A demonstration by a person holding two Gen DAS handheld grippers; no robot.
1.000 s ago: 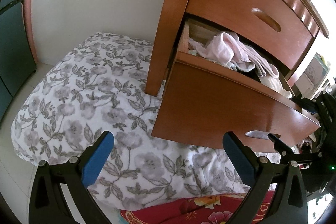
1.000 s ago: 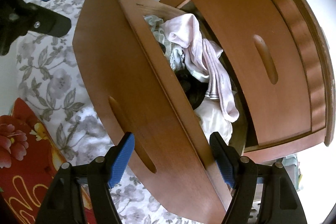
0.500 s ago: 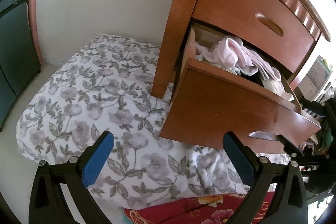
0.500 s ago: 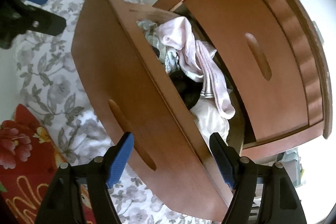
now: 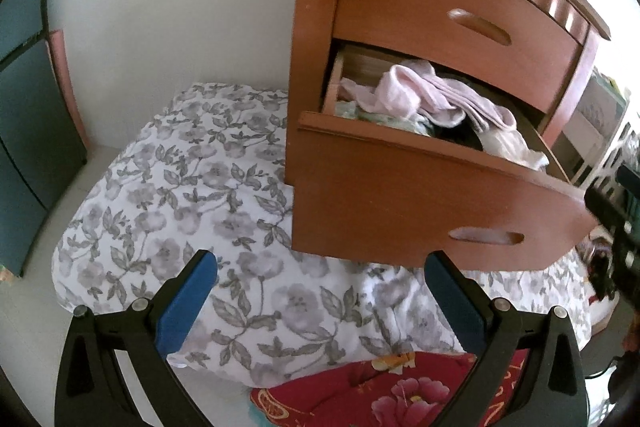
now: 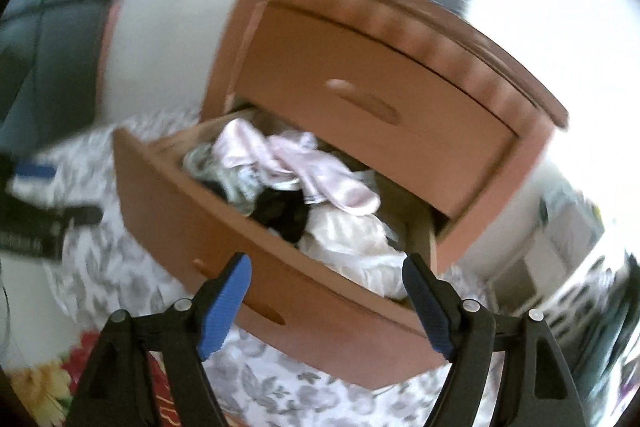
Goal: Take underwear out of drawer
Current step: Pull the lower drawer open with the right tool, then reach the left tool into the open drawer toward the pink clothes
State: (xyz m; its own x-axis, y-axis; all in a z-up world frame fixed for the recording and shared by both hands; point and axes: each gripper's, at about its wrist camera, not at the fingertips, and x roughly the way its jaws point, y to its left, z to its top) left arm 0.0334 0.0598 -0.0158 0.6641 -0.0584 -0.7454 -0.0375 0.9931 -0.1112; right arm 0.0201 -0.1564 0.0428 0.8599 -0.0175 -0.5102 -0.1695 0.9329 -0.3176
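The wooden nightstand's lower drawer [image 5: 400, 195] [image 6: 208, 227] is pulled out and stuffed with clothes. On top lies a pale pink garment [image 5: 416, 95] [image 6: 296, 167], with a black piece [image 6: 282, 213] and a cream one [image 6: 352, 243] beside it. My left gripper [image 5: 320, 275] is open, low in front of the drawer and left of it, holding nothing. My right gripper [image 6: 326, 279] is open too, hovering just before the drawer's front edge, facing the clothes. The right wrist view is blurred by motion.
The upper drawer [image 5: 460, 15] is closed. A grey floral quilt [image 5: 192, 195] lies under and left of the nightstand, with a red flowered cloth [image 5: 384, 387] nearest me. A white wall stands behind, a dark teal cabinet [image 5: 24, 115] at far left, shelves [image 5: 600, 131] at right.
The right gripper has swung upright and pulled back, so the drawer's inside faces it squarely. The left gripper has backed off slightly and shifted left. Both stayed open.
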